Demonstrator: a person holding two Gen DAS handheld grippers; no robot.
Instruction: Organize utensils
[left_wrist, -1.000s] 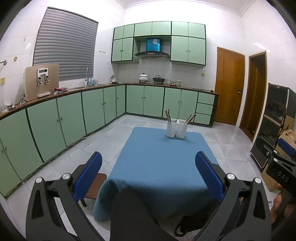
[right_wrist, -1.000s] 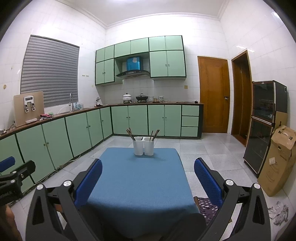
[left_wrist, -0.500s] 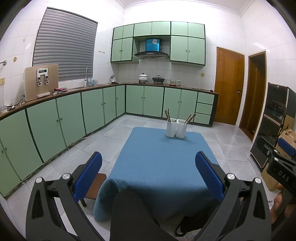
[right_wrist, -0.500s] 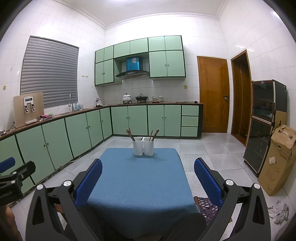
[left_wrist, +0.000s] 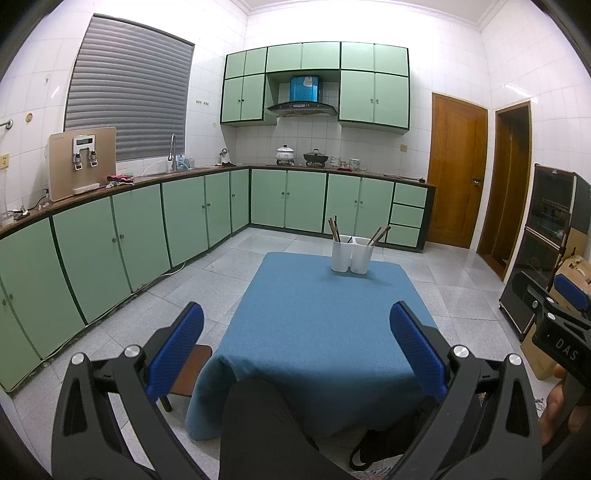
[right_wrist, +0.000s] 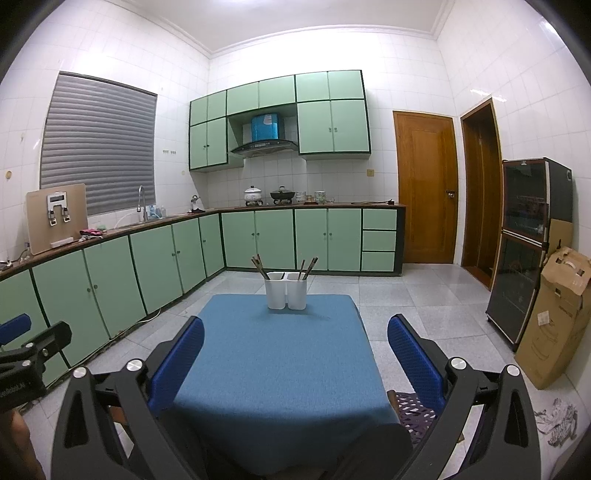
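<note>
Your left gripper (left_wrist: 296, 345) hangs over the near edge of the worktop (left_wrist: 317, 325), its jaws spread wide with nothing between the blue pads (left_wrist: 176, 347). Your right gripper (right_wrist: 295, 350) sits the same way: jaws wide, empty, above the near part of the blue cloth that covers the worktop (right_wrist: 273, 354).

The task's things stand well away from both grippers, at the far end of the cloth. Two white holders (left_wrist: 349, 258) stand upright and touching side by side near the far edge. Dark wooden utensils (left_wrist: 334, 228) lean out of the left holder toward the left, and another few (left_wrist: 379, 234) lean out of the right one toward the right (they look like chopsticks, though they are too small to tell for sure). The right wrist view shows the same pair of holders (right_wrist: 286, 290) centred ahead of you.

At the right edge of the left wrist view, part of your right gripper and fingers (left_wrist: 561, 410) of your hand show beside a cardboard box (right_wrist: 557, 321) on the floor.
</note>
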